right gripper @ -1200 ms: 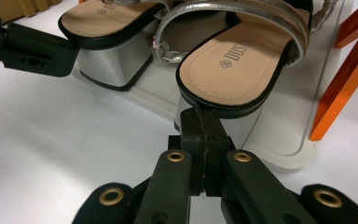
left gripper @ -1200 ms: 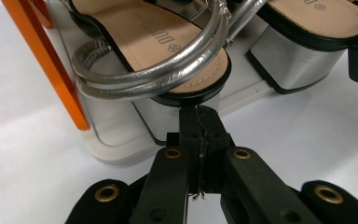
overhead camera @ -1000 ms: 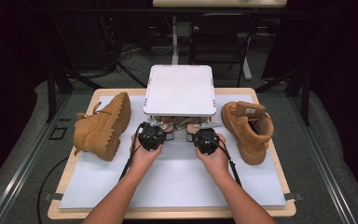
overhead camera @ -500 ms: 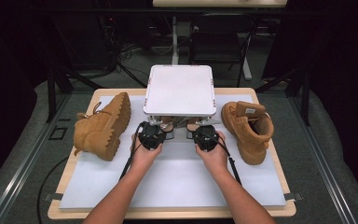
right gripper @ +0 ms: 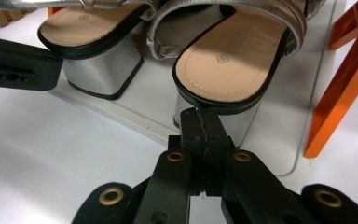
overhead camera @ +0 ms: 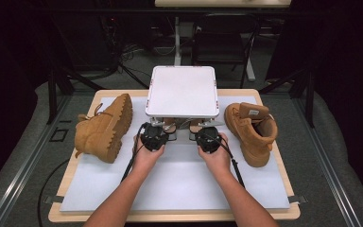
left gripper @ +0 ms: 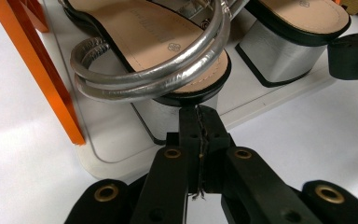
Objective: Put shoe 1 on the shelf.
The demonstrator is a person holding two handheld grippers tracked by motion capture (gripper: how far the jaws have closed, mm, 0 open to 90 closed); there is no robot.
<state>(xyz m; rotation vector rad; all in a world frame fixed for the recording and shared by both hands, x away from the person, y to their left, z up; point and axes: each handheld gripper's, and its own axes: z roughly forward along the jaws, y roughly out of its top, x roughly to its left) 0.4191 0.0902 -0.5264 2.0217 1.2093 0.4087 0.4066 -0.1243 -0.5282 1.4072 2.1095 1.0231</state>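
A pair of silver block-heel sandals stands on the lower white tray (left gripper: 107, 135) of a small rack with orange legs (left gripper: 37, 70). My left gripper (left gripper: 199, 114) is shut and empty, its tips right at the silver heel of the left sandal (left gripper: 154, 42). My right gripper (right gripper: 199, 114) is also shut and empty, its tips against the heel of the right sandal (right gripper: 228, 51). In the high view the left gripper (overhead camera: 160, 130) and right gripper (overhead camera: 202, 131) point under the rack's white top (overhead camera: 182, 90), side by side.
A tan boot (overhead camera: 104, 125) lies on its side left of the rack, sole toward my left hand. A second tan boot (overhead camera: 253, 130) stands upright at the right. A white mat (overhead camera: 179, 184) covers the wooden table in front of the hands.
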